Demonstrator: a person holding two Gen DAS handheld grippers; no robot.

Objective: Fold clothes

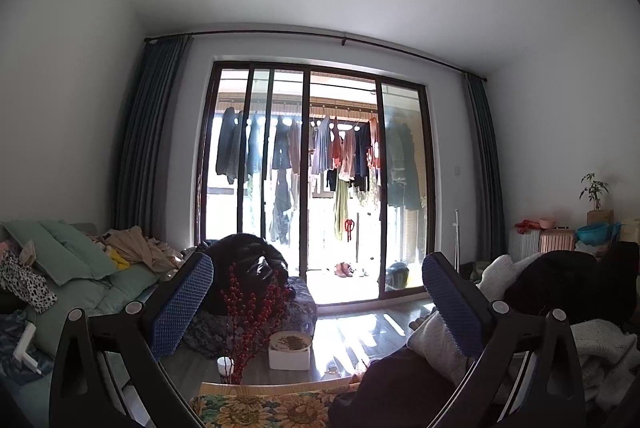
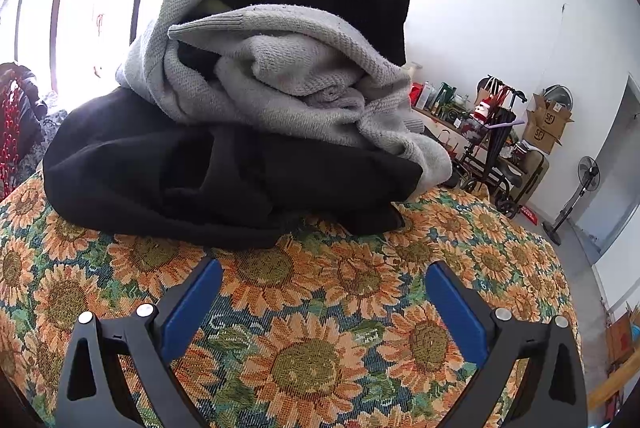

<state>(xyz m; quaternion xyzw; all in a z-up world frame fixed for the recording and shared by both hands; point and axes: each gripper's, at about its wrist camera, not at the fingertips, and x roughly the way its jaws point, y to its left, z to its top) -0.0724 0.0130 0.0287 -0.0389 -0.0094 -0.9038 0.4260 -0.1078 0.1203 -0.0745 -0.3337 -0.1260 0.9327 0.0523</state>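
Facing: the right gripper (image 2: 324, 292) hangs low over the sunflower cloth (image 2: 304, 368), fingers spread wide and empty, pointed at the heap of clothes (image 2: 248, 107) just ahead.
Left side: the left gripper (image 1: 318, 292) is raised and looks across the room at the glass doors (image 1: 316, 187); its blue pads (image 1: 180, 304) stand well apart with nothing between them, and the heap's edge shows at its lower right.
Clothes: a grey knit sweater (image 2: 288, 67) lies crumpled on a black garment (image 2: 180, 171), with more black cloth (image 2: 348, 3) on top; none lies flat or squared.
Stage: judged from the heap, loose pieces remain to fold; whether others are already folded elsewhere cannot be told.
Doing it well: a pinch on one single layer at a hem or shoulder seam would probably lift one piece free without dragging its neighbours; the bare cloth in front offers room to spread it.
Grey knit: thick, ribbed at the cuff, fuzzy, likely stretchy and prone to sag.
Black garment: matte, heavy-looking, folds soft and rounded, edges hard to read.
Sunflower cloth: woven, coarse, flat.
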